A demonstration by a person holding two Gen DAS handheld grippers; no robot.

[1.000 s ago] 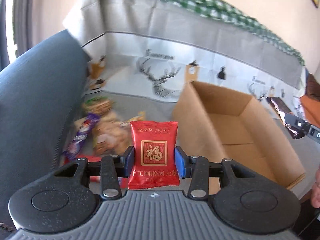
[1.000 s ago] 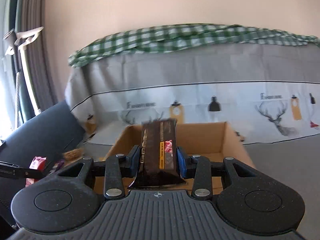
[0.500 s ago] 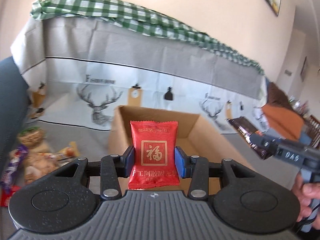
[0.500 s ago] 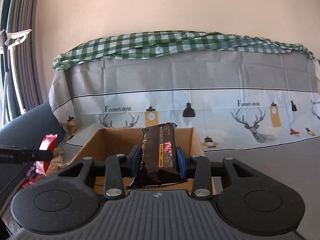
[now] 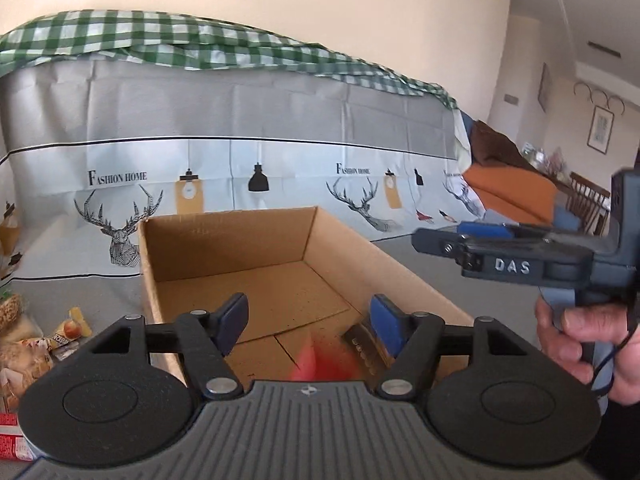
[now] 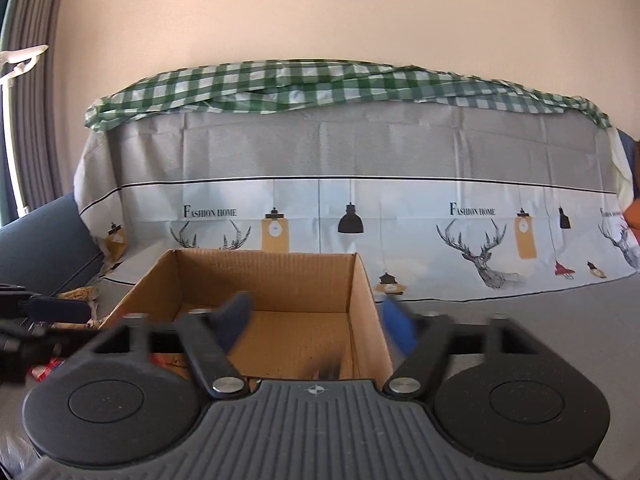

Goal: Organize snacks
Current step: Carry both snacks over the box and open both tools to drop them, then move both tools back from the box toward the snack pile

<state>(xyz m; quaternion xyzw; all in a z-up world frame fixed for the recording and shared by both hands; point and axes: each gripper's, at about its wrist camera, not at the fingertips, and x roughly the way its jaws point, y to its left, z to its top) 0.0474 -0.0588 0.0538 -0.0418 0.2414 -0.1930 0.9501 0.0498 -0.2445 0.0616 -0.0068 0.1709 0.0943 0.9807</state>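
We are in a home living room: a sofa (image 6: 352,152) draped in a deer-print "Fashion Home" cover (image 6: 360,232) and green checked cloth (image 6: 320,84), framed pictures (image 5: 602,129) on cream walls, a wooden dining chair (image 5: 586,200), curtains (image 6: 28,92).

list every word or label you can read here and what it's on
"FASHION HOME": printed grey and white deer-pattern cloth cover, repeated along it in both views.
"DAS": side of the right claw, seen from the left wrist view.
Dark snack bar wrapper in the brown cardboard box: print too blurred.
Blurred red packet: unreadable.
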